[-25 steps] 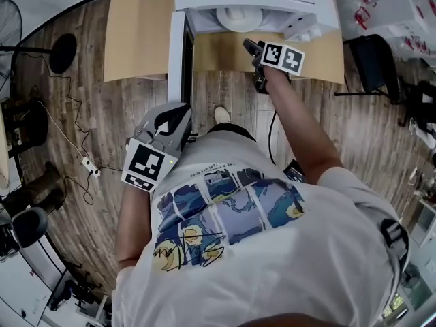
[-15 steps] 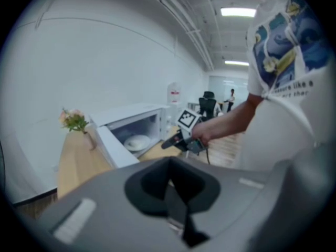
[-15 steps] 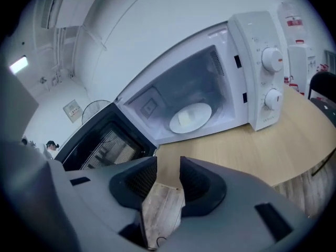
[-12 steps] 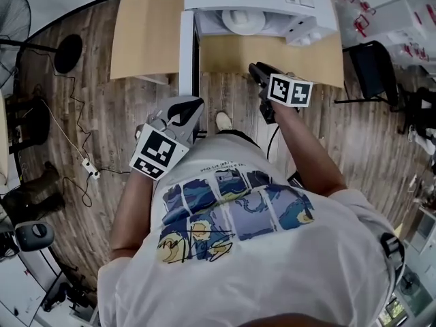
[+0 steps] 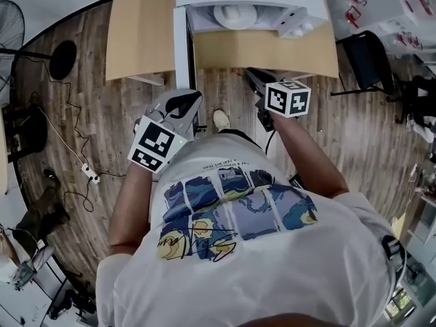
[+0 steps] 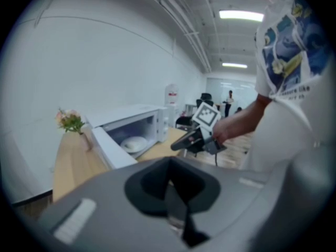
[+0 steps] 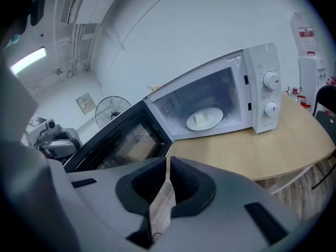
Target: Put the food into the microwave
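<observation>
- Food (image 7: pixel 205 118): pale round portion, lying on the floor of the microwave (image 7: pixel 261 88) cavity, near the middle. Seen also from overhead (image 5: pixel 235 13) and, small, in the left gripper view (image 6: pixel 134 143). Cannot tell whether dish or food proper.
- Microwave: white, two knobs on the right-hand panel, standing on a light wooden table (image 7: pixel 262 154), towards the far edge.
- Door (image 7: pixel 118 140): wide open, hinged on the left, swung out towards the table's near edge; mesh window showing.
- Right gripper (image 5: pixel 252 75): held over the wooden floor (image 5: pixel 95 114) just off the table's near edge, in front of the open cavity, pointing at it and tilted downward. Jaws closing, pads nearly together in the right gripper view (image 7: pixel 167 167); nothing between them. Well apart from the food.
- Left gripper (image 5: pixel 193 101): lower in the overhead view, just beside the door's free end, over the floor, close to the person's shirt (image 5: pixel 238 210). Jaws together in the left gripper view (image 6: pixel 169 187); nothing held.
- Marker cube (image 5: pixel 287 98) on the right gripper, facing up.
- Small bunch of flowers (image 6: pixel 71 121) on the table's left part, left of the open door.
- Standing fan (image 7: pixel 110 112) beyond the door; dark chair (image 5: pixel 368 56) off the table's right edge.
</observation>
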Available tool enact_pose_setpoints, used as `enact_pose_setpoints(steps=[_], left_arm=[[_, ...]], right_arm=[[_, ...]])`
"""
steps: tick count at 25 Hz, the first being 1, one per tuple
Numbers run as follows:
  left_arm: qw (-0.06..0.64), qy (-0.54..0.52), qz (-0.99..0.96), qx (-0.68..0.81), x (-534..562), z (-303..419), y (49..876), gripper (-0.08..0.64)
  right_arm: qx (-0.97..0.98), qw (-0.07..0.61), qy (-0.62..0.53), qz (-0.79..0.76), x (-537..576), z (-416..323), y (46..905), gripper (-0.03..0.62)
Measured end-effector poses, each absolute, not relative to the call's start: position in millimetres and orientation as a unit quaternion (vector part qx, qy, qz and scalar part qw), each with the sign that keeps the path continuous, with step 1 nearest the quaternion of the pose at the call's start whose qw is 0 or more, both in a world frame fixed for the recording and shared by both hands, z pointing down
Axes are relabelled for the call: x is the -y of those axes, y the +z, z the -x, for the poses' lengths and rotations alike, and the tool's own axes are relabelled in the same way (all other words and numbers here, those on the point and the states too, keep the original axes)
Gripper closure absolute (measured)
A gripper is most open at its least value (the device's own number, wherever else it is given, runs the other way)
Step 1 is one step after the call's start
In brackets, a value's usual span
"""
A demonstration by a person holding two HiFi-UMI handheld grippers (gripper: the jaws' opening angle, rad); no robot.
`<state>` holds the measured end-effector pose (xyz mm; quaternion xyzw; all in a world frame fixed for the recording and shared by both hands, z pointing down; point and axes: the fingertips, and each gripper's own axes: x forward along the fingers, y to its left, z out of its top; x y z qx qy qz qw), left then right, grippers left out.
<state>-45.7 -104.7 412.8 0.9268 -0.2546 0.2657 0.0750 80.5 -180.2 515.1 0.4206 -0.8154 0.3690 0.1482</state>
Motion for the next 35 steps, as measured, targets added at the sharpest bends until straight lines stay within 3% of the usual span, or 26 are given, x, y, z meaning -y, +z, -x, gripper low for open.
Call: enact_pose_setpoints(steps=[35], left_arm=[[0.042, 0.246, -0.936, 0.25, 106.9, 61.6, 416.9, 0.552]], right_arm=[[0.847, 0.153, 0.3, -0.411, 74.4, -43.7, 465.2, 0.586]])
